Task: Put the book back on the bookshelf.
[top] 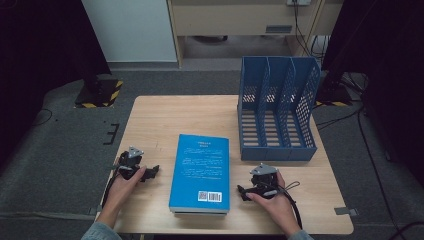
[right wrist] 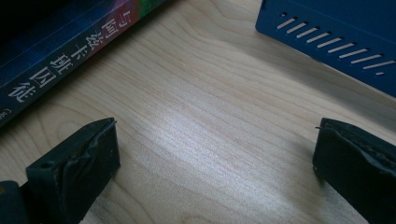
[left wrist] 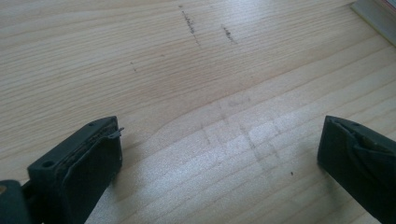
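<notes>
**At the table's near edge: one book, two idle grippers**

Near the front edge of the table [top: 150,115] lies one blue book [top: 200,172], back cover up, its text too small to read; the left gripper [top: 152,171] and right gripper [top: 242,192] flank it, both jaws wide apart, gripping nothing; one three-slot blue file rack [top: 277,107] stands at the far right corner, cut off in the right gripper view.

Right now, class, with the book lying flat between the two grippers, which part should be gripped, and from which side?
Probably the book's long side edges, one gripper from each side. It lies flat with its back cover up, so only the thin edges offer a bite. The left gripper and the right gripper already flank it with jaws open. The spine faces the right gripper, a firm edge to pinch.
</notes>
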{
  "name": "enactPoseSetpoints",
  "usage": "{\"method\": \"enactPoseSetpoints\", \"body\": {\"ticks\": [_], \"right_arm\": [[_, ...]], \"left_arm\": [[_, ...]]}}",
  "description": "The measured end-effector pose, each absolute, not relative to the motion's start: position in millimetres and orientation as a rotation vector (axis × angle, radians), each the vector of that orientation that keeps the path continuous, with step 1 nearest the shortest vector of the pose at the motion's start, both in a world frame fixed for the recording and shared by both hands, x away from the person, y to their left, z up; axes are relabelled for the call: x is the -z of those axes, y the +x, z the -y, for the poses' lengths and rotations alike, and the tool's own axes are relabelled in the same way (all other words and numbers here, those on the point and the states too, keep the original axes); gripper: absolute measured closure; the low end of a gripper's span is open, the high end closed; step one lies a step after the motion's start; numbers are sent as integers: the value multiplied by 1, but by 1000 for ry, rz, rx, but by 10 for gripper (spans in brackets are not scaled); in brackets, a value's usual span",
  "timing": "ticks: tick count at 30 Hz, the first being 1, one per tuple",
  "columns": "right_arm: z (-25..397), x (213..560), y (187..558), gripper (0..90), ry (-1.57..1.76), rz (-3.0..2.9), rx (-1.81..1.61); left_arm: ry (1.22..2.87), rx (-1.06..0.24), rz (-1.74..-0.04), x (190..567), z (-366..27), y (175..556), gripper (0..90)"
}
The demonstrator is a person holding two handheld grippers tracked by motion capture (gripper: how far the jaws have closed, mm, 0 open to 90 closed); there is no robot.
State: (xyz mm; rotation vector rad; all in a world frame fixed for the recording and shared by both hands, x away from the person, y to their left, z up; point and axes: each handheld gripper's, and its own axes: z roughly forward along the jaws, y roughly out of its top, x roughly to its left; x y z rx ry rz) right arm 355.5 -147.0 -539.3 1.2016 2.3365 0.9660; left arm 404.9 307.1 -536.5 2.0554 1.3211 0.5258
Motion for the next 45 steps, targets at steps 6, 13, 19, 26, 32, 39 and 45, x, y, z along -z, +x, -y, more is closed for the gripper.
{"method": "enactPoseSetpoints", "body": {"ticks": [6, 13, 19, 26, 32, 39, 45], "right_arm": [[147, 539, 355, 10, 1208, -2338, -965], [149, 531, 347, 63, 1200, -2373, -987], [142, 493, 331, 88, 1110, -2366, -1099], [133, 455, 320, 100, 1009, -2412, -1173], [120, 434, 328, 91, 967, -2452, -1222], [99, 437, 347, 69, 966, -2543, -1193], [91, 442, 359, 49, 969, -2584, -1206]], "left_arm": [[2074, -501, -1304, 535, -306, 403, 0], [1960, -358, -1294, 519, -316, 390, 39], [1925, -371, -1205, 491, -307, 367, 37], [1926, -390, -1113, 467, -288, 353, 37], [1936, -316, -1049, 440, -266, 351, 42], [1983, -240, -1007, 435, -242, 357, 41], [2032, -209, -980, 443, -220, 359, 49]]}}
